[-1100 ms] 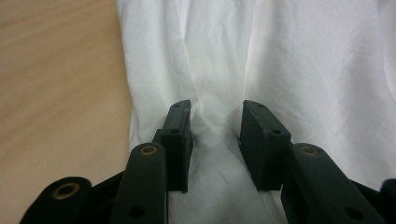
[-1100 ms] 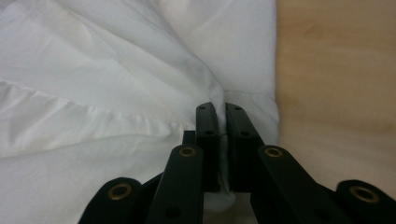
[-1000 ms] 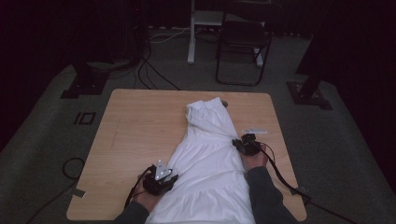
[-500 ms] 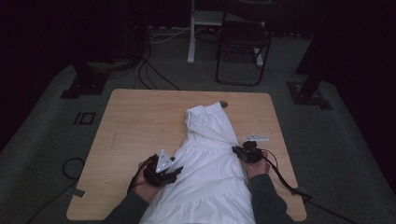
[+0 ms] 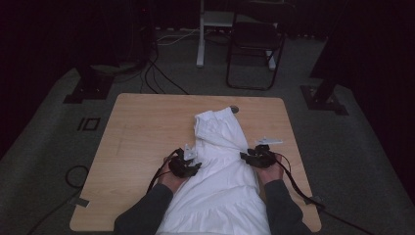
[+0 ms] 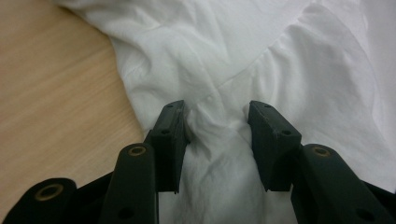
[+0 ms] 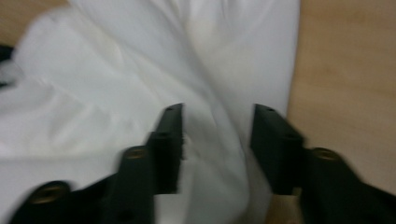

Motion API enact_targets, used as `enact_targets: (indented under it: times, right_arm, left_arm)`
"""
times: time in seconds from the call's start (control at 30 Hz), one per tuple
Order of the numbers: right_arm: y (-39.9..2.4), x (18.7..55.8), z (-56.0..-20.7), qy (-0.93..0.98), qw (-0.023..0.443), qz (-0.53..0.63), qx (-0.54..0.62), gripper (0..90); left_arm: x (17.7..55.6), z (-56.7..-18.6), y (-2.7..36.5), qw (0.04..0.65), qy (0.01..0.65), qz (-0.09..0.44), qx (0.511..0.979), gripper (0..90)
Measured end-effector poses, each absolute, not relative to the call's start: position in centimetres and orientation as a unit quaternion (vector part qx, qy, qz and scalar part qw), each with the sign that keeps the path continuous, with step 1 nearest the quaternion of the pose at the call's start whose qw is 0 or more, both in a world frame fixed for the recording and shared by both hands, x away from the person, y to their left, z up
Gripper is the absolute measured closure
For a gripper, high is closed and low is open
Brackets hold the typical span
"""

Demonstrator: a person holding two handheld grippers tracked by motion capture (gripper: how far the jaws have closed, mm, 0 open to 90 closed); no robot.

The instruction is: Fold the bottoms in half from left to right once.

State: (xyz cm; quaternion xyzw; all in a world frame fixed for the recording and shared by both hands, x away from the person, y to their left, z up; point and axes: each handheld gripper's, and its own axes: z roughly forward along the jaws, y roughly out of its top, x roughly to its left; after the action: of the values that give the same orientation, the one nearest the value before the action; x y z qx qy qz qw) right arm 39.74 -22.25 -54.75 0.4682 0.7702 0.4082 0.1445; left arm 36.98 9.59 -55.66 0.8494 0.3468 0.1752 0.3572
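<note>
Right tongs (image 7: 217, 135) have just been opening, jaws now apart over the white garment's (image 5: 220, 166) edge (released). Left tongs (image 6: 217, 126) have just been closing, fabric bunched between them, not clamped. Garment has slid nearer on the desk (image 5: 142, 127); regrip next, probably.

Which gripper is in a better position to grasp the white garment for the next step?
Probably the left gripper: a bunched fold of the white garment sits between its jaws. The right gripper has just opened over flatter cloth at the garment's edge.
</note>
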Motion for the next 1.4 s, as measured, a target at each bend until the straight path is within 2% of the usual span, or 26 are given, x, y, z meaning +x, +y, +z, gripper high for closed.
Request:
enact_targets:
  times: [0.07, 0.13, 0.3, 0.37, 0.4, 0.43, 0.47, 0.53, 0.57, 0.6, 0.7, 0.8, 0.9, 1.03, 1.13, 1.4]
  right_arm:
    - [-21.6, 40.1, -53.6, 0.772, 0.158, 0.413, 0.456, 39.8]
    - [-20.5, 40.7, -52.6, 0.781, 0.17, 0.41, 0.44, 35.6]
    - [-17.0, 42.4, -51.5, 0.814, 0.188, 0.395, 0.382, 30.2]
    - [-15.7, 43.1, -51.6, 0.83, 0.187, 0.386, 0.357, 30.6]
    - [-15.2, 43.5, -51.8, 0.835, 0.187, 0.38, 0.351, 32.7]
    - [-14.8, 43.9, -52.0, 0.841, 0.185, 0.376, 0.343, 39.0]
    - [-14.6, 44.3, -52.2, 0.846, 0.179, 0.374, 0.336, 49.2]
    - [-14.8, 45.1, -52.2, 0.85, 0.182, 0.364, 0.335, 79.7]
    - [-15.2, 45.6, -52.1, 0.841, 0.191, 0.363, 0.352, 86.5]
    - [-16.0, 46.2, -51.7, 0.828, 0.197, 0.368, 0.375, 88.7]
    - [-18.6, 48.1, -50.9, 0.779, 0.222, 0.377, 0.449, 89.3]
    - [-20.9, 49.7, -51.5, 0.748, 0.202, 0.384, 0.503, 88.8]
    - [-21.3, 50.3, -53.1, 0.746, 0.184, 0.374, 0.52, 88.0]
    - [-20.8, 50.2, -55.3, 0.756, 0.17, 0.357, 0.521, 85.5]
    - [-21.1, 49.9, -55.5, 0.747, 0.164, 0.368, 0.529, 84.6]
    - [-20.5, 46.8, -55.5, 0.77, 0.195, 0.344, 0.501, 83.4]
  left_arm:
    - [37.0, -55.9, 9.9, 0.37, 0.35, 0.168, 0.844, 57.4]
    - [36.9, -56.0, 10.0, 0.375, 0.352, 0.172, 0.84, 57.4]
    - [36.8, -56.1, 10.0, 0.378, 0.351, 0.175, 0.839, 57.4]
    - [36.8, -56.1, 10.0, 0.379, 0.351, 0.175, 0.838, 57.4]
    - [36.7, -56.1, 10.0, 0.378, 0.351, 0.176, 0.838, 57.4]
    - [36.7, -56.2, 10.0, 0.379, 0.351, 0.177, 0.838, 57.4]
    - [36.7, -56.2, 10.0, 0.379, 0.352, 0.178, 0.837, 57.5]
    - [36.6, -56.1, 10.0, 0.377, 0.352, 0.179, 0.838, 57.6]
    - [36.6, -56.2, 10.0, 0.377, 0.353, 0.179, 0.837, 57.6]
    - [36.5, -56.2, 9.9, 0.377, 0.354, 0.18, 0.837, 57.7]
    - [36.4, -56.2, 9.9, 0.377, 0.354, 0.182, 0.836, 57.9]
    - [36.3, -56.2, 9.9, 0.375, 0.354, 0.186, 0.836, 58.1]
    - [36.1, -56.2, 9.8, 0.375, 0.354, 0.188, 0.836, 58.1]
    - [35.8, -56.2, 9.9, 0.373, 0.351, 0.192, 0.837, 58.2]
    - [35.3, -56.2, 10.0, 0.373, 0.349, 0.192, 0.838, 58.5]
    - [32.9, -56.3, 10.8, 0.378, 0.35, 0.183, 0.838, 58.8]
